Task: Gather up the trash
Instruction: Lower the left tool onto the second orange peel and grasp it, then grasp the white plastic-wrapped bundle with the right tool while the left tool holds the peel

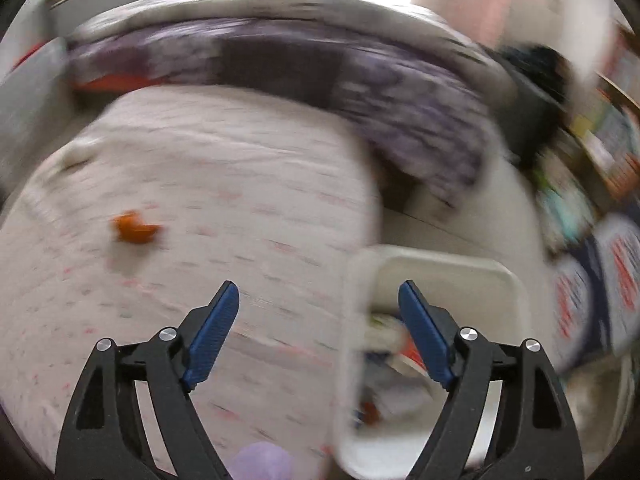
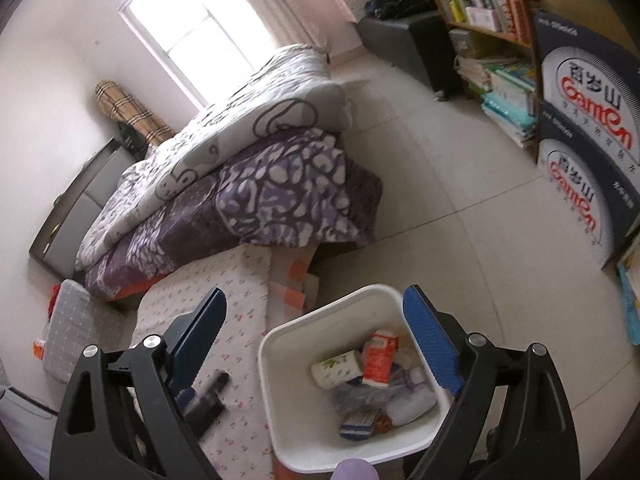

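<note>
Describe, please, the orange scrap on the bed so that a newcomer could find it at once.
Start at the bed's pale floral sheet, below the purple patterned quilt. The orange scrap lies alone on it, left of the white bin. It is the only bright orange item on that sheet; blur hides its details.

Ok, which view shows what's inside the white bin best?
The right wrist view: the bin is sharp and seen from above, showing a paper cup, an orange carton and wrappers inside. The left wrist view is motion-blurred; its bin is partly behind a gripper finger, contents smeared.

Left gripper, right gripper apparently spread, empty
</note>
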`<state>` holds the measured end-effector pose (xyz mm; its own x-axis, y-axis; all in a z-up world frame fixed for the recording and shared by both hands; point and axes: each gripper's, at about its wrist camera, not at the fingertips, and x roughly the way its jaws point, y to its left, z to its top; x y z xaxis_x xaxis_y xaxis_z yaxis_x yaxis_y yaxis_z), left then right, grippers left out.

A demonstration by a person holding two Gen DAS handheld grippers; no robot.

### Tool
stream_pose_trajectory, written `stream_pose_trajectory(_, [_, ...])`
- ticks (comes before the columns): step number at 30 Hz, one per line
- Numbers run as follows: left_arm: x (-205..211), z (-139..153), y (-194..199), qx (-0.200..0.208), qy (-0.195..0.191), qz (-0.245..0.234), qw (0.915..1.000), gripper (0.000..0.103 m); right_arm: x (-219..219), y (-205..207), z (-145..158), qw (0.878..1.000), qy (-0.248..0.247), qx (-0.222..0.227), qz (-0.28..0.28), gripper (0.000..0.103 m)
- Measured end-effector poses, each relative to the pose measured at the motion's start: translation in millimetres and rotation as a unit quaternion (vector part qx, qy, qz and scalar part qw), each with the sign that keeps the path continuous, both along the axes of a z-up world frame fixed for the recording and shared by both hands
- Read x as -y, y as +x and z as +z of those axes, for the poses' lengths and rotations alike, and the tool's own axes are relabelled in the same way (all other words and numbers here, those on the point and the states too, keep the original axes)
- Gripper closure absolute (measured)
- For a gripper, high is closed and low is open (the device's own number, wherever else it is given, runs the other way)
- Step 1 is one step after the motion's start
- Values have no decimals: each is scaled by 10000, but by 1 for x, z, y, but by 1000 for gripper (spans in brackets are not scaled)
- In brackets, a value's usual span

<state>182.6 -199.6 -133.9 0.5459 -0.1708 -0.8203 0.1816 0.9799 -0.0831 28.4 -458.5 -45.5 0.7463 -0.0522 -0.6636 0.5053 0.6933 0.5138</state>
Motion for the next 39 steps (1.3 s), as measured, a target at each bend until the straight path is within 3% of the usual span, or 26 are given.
stream_pose_trajectory(3, [-38, -8, 34, -60, 133, 963, 9952, 23, -10, 8, -2, 9999, 1, -65, 160, 15])
stream_pose_trajectory(6, [-66, -18, 63, -158, 228, 1625, 9863, 21, -20, 17, -4, 9994, -25, -146, 316, 15])
stream_pose_trajectory(15, [-101, -59, 103, -492, 466, 2329, 9701, 20, -41, 39, -10, 9974, -13, -355, 626, 15])
stream_pose_trajectory(19, [-107, -63, 111, -452, 480, 2288, 9712, 25, -47, 46, -12, 9965, 78, -414, 722, 15])
stream_pose_trajectory(21, [-110, -60, 111, -420, 489, 2193, 9735, 47, -50, 49, -12, 9962, 113, -434, 746, 15])
stream_pose_trajectory(26, [-114, -56, 100, -495, 597, 1783, 9809, 76, -69, 58, -13, 9945, 92, -505, 909, 15])
stream_pose_trajectory(33, [-146, -43, 70, -520, 506, 1278, 9891, 81, -106, 77, -15, 9922, -25, -585, 1103, 15])
stream_pose_trajectory(39, [-200, -2, 32, -205, 445, 1179, 9918, 81, -162, 106, -20, 9859, -302, -489, 1571, 15])
